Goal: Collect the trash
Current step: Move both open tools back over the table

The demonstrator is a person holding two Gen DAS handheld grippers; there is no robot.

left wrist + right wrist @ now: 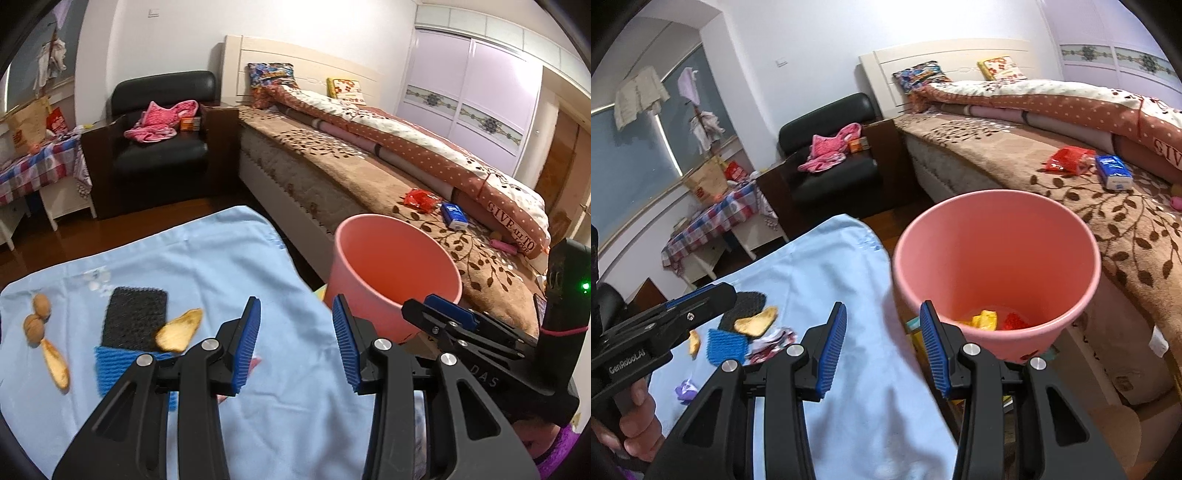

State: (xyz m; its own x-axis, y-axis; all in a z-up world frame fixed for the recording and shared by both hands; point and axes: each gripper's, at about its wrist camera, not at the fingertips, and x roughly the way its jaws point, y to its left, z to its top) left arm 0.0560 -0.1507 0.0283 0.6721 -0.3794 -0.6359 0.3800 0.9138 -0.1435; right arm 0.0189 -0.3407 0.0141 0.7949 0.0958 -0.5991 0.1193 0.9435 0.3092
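1. The left claw [295, 343] was released, its blue pads spread apart with nothing between them, held over the light blue cloth [221, 266] that covered the worktop.
2. The right claw [882, 350] was likewise released and empty, positioned over the right edge of the cloth, just in front of the pink bin [997, 258].
3. On the cloth, left of the left claw, lay a blue mesh pad [110, 365] partly under a black mesh pad [133, 317]. A yellowish peel piece [179, 330] rested across both pads.
4. Further left lay a second peel strip [55, 363] and two walnuts [37, 317], touching each other.
5. The right wrist view also showed a crumpled red-and-white wrapper [772, 341] beside the blue pad and a purple wrapper [686, 389] nearer the cloth's front edge.
6. The pink bin stood upright between the worktop and the bed [332, 177]. Yellow scraps [984, 319] and red scraps [1015, 321] lay at its bottom.
7. On the bed's brown leaf-pattern blanket [1015, 155], beyond the bin, lay a red packet [1069, 158] and a blue tissue pack [1113, 171], just beside each other.
8. Farthest back stood a black armchair [162, 147] carrying pink clothing [162, 120].
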